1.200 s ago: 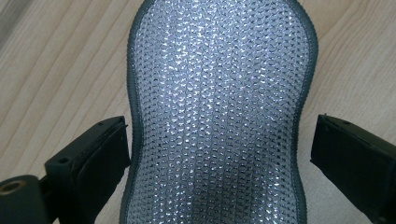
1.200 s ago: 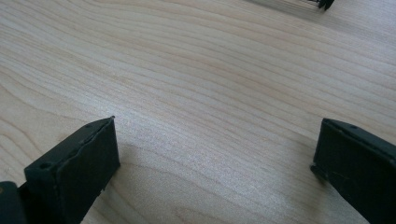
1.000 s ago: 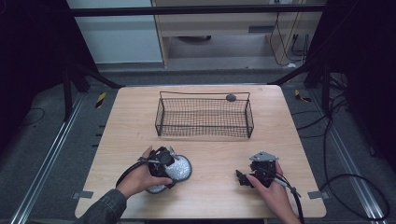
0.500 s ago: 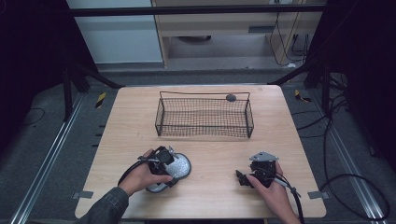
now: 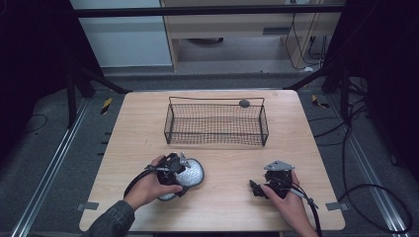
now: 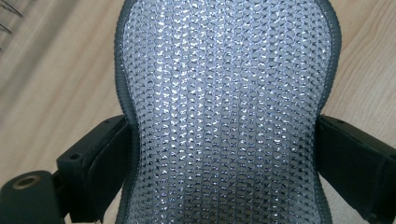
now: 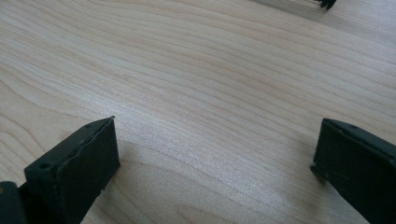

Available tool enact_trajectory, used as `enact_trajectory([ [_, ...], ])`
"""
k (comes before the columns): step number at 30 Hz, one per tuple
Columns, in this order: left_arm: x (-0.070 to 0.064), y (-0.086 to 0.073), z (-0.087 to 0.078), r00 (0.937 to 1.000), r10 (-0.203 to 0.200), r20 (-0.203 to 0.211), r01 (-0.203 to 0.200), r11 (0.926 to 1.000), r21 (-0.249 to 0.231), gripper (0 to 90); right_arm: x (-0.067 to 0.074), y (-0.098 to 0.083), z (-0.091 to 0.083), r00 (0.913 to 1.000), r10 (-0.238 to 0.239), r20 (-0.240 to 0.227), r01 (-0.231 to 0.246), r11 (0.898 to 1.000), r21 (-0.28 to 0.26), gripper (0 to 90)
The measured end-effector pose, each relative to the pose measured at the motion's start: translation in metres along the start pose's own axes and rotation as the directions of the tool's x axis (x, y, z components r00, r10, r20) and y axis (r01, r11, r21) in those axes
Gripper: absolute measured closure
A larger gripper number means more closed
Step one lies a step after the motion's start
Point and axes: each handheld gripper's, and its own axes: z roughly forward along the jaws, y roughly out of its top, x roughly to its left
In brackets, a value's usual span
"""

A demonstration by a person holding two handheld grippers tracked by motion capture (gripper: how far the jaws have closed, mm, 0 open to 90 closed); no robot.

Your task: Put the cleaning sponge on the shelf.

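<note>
A silver, glittery mesh sponge (image 5: 193, 173) with a dark grey edge lies on the wooden table (image 5: 222, 210) at the front left. My left gripper (image 5: 182, 174) is shut on the sponge. In the left gripper view the sponge (image 6: 224, 70) is pinched at its narrow waist, with a black jaw pressed against each side of it. My right gripper (image 5: 257, 188) rests low over the table at the front right. It stands open (image 7: 215, 154), with bare wood between its jaws.
A black wire basket (image 5: 215, 142) stands at the middle back of the table, and its mesh bottom shows the wood through it. A small dark round object (image 5: 244, 103) sits at its back rim. A stretch of bare wood lies between the two grippers.
</note>
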Motion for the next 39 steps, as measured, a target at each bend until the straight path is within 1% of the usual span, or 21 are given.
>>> enact_trajectory([
  [3, 0.0, 0.003, -0.004, 0.9994, 0.021, -0.027, -0.021, 0.9997, -0.008, 7.2, 0.0, 0.0, 0.0, 1.0, 0.0, 0.0, 0.0, 1.0, 0.0, 0.4],
  [7, 0.001, 0.007, -0.009, 0.9984, 0.035, -0.043, -0.036, 0.999, -0.026, 7.6, 0.0, 0.0, 0.0, 1.0, 0.0, 0.0, 0.0, 1.0, 0.0, 0.4],
  [11, 0.002, 0.01, -0.012, 0.997, 0.048, -0.06, -0.05, 0.9984, -0.026, 7.7, 0.0, 0.0, 0.0, 1.0, 0.0, 0.0, 0.0, 1.0, 0.0, 0.3],
  [19, 0.003, 0.012, -0.015, 0.9962, 0.051, -0.07, -0.054, 0.9979, -0.037, 7.8, 0.0, 0.0, 0.0, 1.0, 0.0, 0.0, 0.0, 1.0, 0.0, 0.4],
  [21, 0.003, 0.013, -0.016, 0.995, 0.058, -0.082, -0.061, 0.9973, -0.041, 7.8, 0.0, 0.0, 0.0, 1.0, 0.0, 0.0, 0.0, 1.0, 0.0, 0.4],
  [23, 0.003, 0.014, -0.017, 0.9949, 0.055, -0.084, -0.059, 0.9973, -0.043, 7.8, 0.0, 0.0, 0.0, 1.0, -0.001, 0.0, 0.001, 1.0, 0.0, 0.4],
  [26, 0.004, 0.016, -0.02, 0.9931, 0.069, -0.095, -0.073, 0.9965, -0.042, 7.8, 0.0, 0.0, 0.0, 1.0, -0.001, 0.0, 0.001, 1.0, 0.0, 0.4],
  [39, 0.011, 0.034, -0.037, 0.9862, 0.086, -0.142, -0.097, 0.9927, -0.072, 7.8, 0.0, 0.0, 0.0, 1.0, 0.0, 0.0, 0.0, 1.0, 0.001, 0.4],
])
